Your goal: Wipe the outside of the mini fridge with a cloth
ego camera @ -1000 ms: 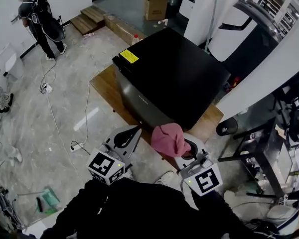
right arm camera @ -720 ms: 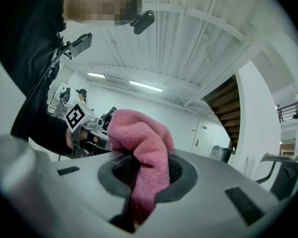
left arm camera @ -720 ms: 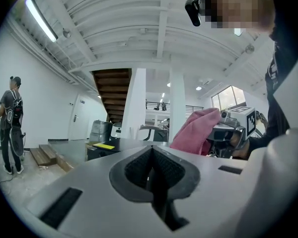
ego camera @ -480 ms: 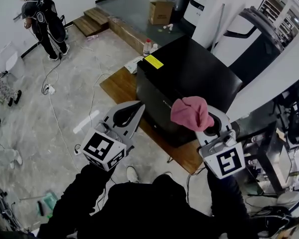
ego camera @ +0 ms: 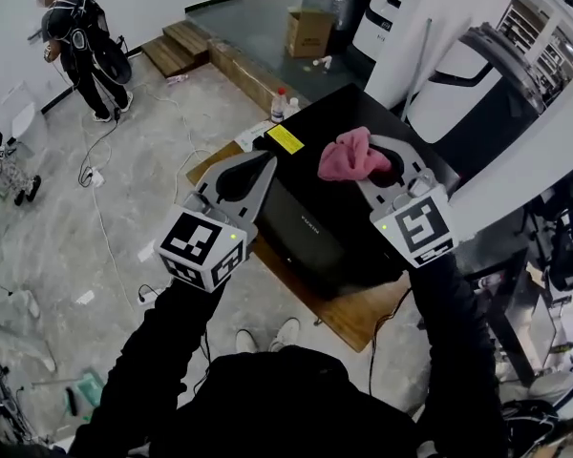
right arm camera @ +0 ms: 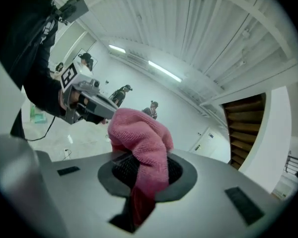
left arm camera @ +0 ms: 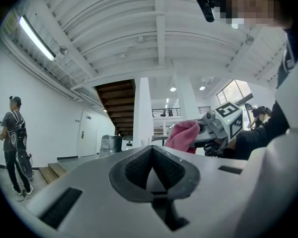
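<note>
Bright ceiling strip lights; sharp head view; fisheye-bent gripper view edges.

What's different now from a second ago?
Both grippers rose and moved forward. The pink knitted cloth in the right gripper, earlier seen at the black mini fridge's near edge, now shows over its top. Unchanged: the cloth stays clamped, and the left gripper stays shut and empty.

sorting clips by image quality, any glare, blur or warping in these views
Head view: evenly lit and sharp, no hard glare on the black fridge. Left gripper view: heavy fisheye bending, dark corners, one bright ceiling light strip. Right gripper view: same fisheye bending; the pink cloth is crisp, the white background pale and soft.
</note>
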`<state>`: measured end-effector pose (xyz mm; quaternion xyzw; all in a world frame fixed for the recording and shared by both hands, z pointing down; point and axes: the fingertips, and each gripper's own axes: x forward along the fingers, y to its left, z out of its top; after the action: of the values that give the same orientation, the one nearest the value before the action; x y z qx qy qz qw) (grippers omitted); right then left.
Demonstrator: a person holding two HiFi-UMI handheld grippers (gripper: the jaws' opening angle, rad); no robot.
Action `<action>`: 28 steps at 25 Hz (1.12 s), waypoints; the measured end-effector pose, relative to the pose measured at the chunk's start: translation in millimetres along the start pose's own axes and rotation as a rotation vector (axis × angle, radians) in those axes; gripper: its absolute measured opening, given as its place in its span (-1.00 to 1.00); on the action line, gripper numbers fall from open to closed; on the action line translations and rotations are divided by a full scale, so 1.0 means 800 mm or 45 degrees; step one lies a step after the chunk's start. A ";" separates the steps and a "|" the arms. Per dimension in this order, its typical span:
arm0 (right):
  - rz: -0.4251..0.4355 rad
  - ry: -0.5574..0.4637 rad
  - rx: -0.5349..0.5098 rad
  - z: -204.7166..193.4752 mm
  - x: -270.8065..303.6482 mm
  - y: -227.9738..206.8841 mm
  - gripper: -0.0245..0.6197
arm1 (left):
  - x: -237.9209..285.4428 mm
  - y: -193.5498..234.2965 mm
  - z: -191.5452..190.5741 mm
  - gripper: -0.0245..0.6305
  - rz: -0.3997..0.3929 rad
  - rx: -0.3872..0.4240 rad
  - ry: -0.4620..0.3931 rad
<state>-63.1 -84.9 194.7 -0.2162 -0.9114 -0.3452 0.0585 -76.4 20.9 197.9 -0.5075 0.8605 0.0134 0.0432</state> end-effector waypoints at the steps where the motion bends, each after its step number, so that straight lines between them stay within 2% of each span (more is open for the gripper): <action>1: 0.041 0.015 -0.043 -0.009 0.020 -0.004 -0.73 | 0.011 0.006 -0.002 -0.91 0.022 0.007 0.007; 4: 0.162 0.078 -0.163 -0.045 0.079 -0.010 -0.73 | 0.039 0.020 -0.011 -0.91 0.089 0.035 0.036; 9: 0.333 0.217 -0.267 -0.102 0.155 -0.007 -0.73 | 0.069 0.040 -0.040 -0.91 0.174 0.052 0.100; 16: 0.450 0.308 -0.383 -0.139 0.236 0.018 -0.73 | 0.088 0.058 -0.084 -0.91 0.239 0.010 0.180; 24: 0.573 0.353 -0.325 -0.142 0.234 0.033 -0.77 | 0.090 0.051 -0.106 -0.91 0.215 -0.018 0.212; 28: 0.585 0.401 -0.333 -0.150 0.206 0.039 -0.77 | 0.091 0.029 -0.111 -0.91 0.164 -0.027 0.211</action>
<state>-203.1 -84.6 346.5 -0.3660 -0.7662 -0.4667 0.2473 -137.1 -37.3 279.1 -0.4508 0.8918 -0.0165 -0.0343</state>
